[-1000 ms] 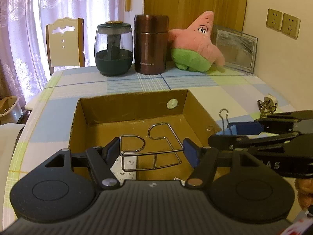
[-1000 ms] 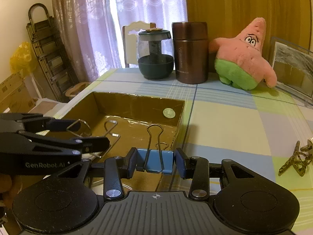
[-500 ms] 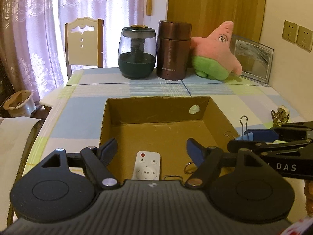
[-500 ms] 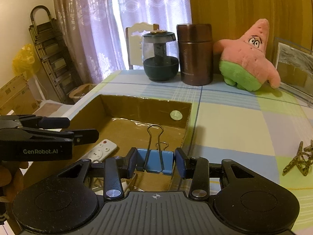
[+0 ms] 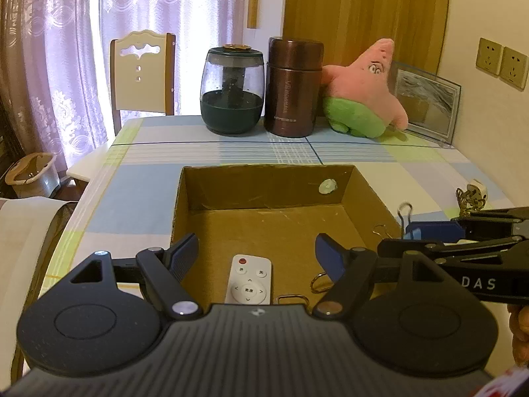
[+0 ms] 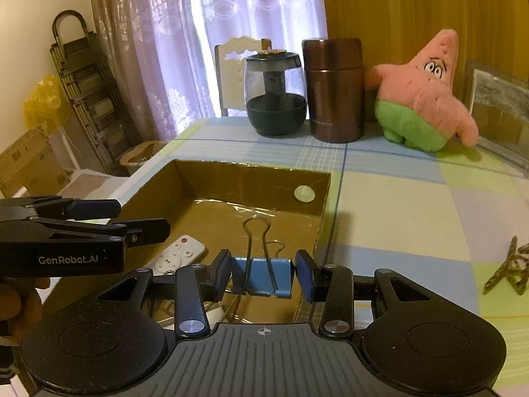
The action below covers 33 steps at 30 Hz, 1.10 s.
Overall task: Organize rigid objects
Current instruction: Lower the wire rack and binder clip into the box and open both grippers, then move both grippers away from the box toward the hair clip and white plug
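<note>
- Left wrist view: left gripper (image 5: 257,248) hovering over the near end of the cardboard box (image 5: 264,178), jaws spread wide after just opening, nothing between the pads and nothing touched.
- Below that gap, flat on the box floor: white remote (image 5: 249,279), face up, long axis pointing away from the camera. Probably light, stiff and smooth-shelled; best taken across its narrow sides, not on the buttons.
- Just right of the remote, also on the box floor: thin wire loop (image 5: 319,281), partly hidden behind the right-hand finger; full shape not readable.
- Right wrist view: blue binder clip (image 6: 261,276) held above the box's right-hand wall, near the front corner, not yet inside.
- Likely handling of the clip: small, light, hard steel body with painted, slick faces; two wire handles standing up and away from the camera, free to swing. Safest hold on the flat ends of the body, as now, leaving the handles alone.
- Right gripper (image 6: 263,266) narrowed down and clamped on the clip, one pad against each end of the blue body.
- Risk, as a guess: clip twisting or slipping out if the squeeze eases before reaching the box interior.
</note>
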Available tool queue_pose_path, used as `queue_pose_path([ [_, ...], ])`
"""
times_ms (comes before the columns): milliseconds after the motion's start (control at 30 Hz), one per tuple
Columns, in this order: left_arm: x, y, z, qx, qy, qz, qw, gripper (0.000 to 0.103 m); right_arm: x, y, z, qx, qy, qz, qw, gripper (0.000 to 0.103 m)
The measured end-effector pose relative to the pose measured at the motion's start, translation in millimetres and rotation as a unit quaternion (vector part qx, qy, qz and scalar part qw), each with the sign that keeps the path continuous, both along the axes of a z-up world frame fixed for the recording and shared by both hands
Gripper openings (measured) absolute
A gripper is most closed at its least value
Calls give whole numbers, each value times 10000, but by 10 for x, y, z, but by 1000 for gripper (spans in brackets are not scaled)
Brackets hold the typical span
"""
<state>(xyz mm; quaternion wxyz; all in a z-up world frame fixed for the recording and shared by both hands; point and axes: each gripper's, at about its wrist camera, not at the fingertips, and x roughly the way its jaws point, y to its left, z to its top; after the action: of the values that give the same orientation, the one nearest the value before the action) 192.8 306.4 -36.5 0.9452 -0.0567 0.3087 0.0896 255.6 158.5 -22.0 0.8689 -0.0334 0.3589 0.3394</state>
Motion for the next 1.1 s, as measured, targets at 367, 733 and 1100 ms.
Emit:
queue_pose_path([
  [367, -3, -14, 2, 7, 23, 19, 10000, 74, 1, -143, 47, 136, -89, -270, 9995, 66],
  [733, -52, -73, 13, 54, 18, -15, 10000, 74, -53, -189, 91, 89, -91, -266, 9996, 66],
  [1100, -319, -221, 117, 59, -7, 100, 9999, 75, -285, -322, 269, 121, -45, -348, 9993, 66],
])
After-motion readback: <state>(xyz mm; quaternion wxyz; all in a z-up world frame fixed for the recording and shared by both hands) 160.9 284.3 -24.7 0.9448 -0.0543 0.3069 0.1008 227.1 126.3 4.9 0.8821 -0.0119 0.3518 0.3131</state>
